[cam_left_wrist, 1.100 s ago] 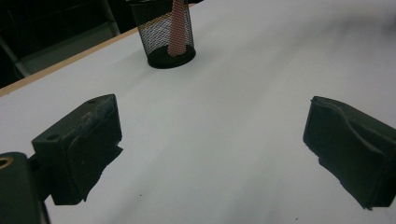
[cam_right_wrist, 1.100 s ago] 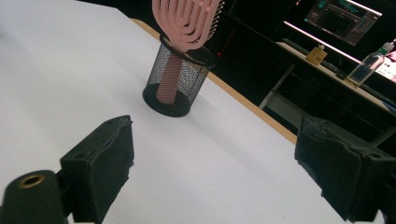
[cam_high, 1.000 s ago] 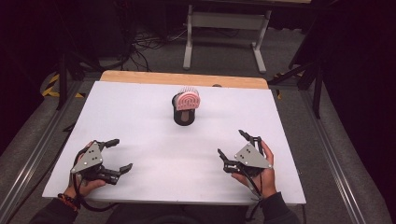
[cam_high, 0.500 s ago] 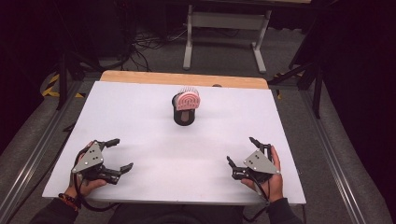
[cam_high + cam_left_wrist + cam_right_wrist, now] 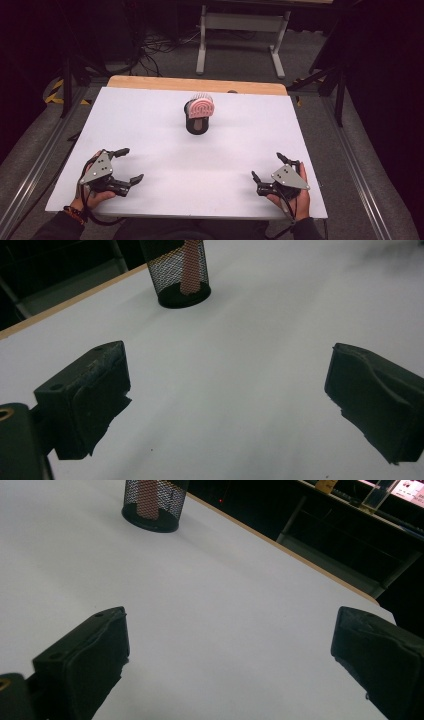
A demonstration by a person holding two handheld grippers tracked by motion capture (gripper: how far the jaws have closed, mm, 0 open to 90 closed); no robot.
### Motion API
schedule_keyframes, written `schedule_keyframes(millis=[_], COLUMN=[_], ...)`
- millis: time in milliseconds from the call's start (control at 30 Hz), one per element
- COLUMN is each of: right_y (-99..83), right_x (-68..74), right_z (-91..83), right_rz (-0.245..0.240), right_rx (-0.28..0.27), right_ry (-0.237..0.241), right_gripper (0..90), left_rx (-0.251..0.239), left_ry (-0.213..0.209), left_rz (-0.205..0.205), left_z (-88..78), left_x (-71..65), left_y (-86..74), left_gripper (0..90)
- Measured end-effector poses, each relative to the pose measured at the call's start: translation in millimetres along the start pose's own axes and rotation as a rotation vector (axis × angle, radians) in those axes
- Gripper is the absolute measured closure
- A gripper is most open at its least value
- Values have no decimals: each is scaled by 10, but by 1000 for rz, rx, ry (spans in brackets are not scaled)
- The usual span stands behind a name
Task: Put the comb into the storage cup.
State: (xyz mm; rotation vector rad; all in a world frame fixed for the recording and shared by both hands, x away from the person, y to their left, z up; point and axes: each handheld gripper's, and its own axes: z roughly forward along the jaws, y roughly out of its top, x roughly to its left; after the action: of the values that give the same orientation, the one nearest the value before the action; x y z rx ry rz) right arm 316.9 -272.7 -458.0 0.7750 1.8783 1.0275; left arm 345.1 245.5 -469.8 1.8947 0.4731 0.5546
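Note:
A black mesh cup [image 5: 196,125] stands upright at the middle back of the white table [image 5: 150,115], with a pink brush [image 5: 200,107] in it, head up. The cup [image 5: 180,275] is far ahead of the left gripper's jaws, and far off to the upper left as the cup [image 5: 152,505] in the right gripper view. My left gripper [image 5: 131,164] rests open at the near left, nothing between its jaws. My right gripper [image 5: 266,165] sits at the near right; its jaws have just been opening and stand open over bare table.
A wooden strip [image 5: 200,85] runs along the table's far edge. Beyond it stands a grey metal frame [image 5: 240,30] on a dark floor with cables. Metal rails [image 5: 35,165] flank the table on both sides.
My right gripper has moved back toward the near right corner and lower to the table, its jaws a little wider. The left gripper and the cup have stayed put.

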Motion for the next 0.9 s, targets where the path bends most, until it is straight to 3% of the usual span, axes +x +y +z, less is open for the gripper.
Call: schedule_keyframes(millis=[200,900], right_y=[12,52], right_x=[35,86], right_z=[0,6], right_rz=[2,-37], right_rx=[-9,14], right_ry=[16,-5], right_gripper=[31,42], left_rx=[6,8], left_ry=[0,2], left_rz=[3,13], left_z=[-5,-8], left_x=[-18,-35], left_y=[11,8], left_gripper=[50,51])
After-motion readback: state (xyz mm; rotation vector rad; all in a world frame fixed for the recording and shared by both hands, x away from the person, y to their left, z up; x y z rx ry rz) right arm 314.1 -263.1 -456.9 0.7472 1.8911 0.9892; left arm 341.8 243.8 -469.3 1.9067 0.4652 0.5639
